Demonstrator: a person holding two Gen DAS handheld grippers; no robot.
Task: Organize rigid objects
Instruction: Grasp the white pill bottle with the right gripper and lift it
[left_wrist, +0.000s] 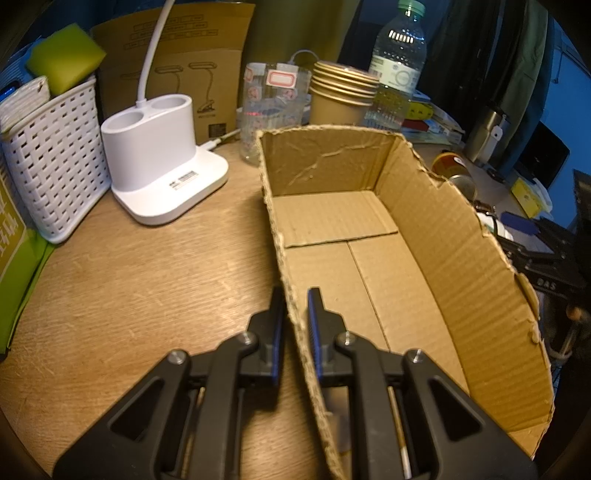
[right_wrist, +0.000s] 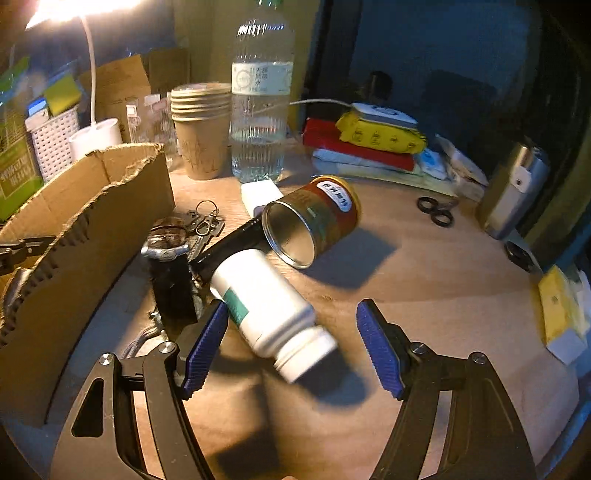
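An open cardboard box (left_wrist: 369, 236) lies on the wooden desk, empty inside. My left gripper (left_wrist: 295, 295) is shut on the box's near left wall, one finger on each side of it. In the right wrist view the box (right_wrist: 85, 221) stands at the left. My right gripper (right_wrist: 291, 317) is open, with a white pill bottle (right_wrist: 269, 310) lying on its side between the fingers, cap toward me. Behind it lie a red and gold tin can (right_wrist: 314, 218) with its open end facing me, a black flashlight (right_wrist: 229, 243), a wristwatch (right_wrist: 166, 243) and keys (right_wrist: 203, 221).
A white lamp base (left_wrist: 162, 166), a white basket (left_wrist: 55, 162), paper cups (right_wrist: 201, 129), a water bottle (right_wrist: 262, 103) and a clear glass (left_wrist: 273, 107) stand at the back. Scissors (right_wrist: 436, 210), a stack of packets (right_wrist: 369, 140) and a silver flask (right_wrist: 513, 192) sit at the right.
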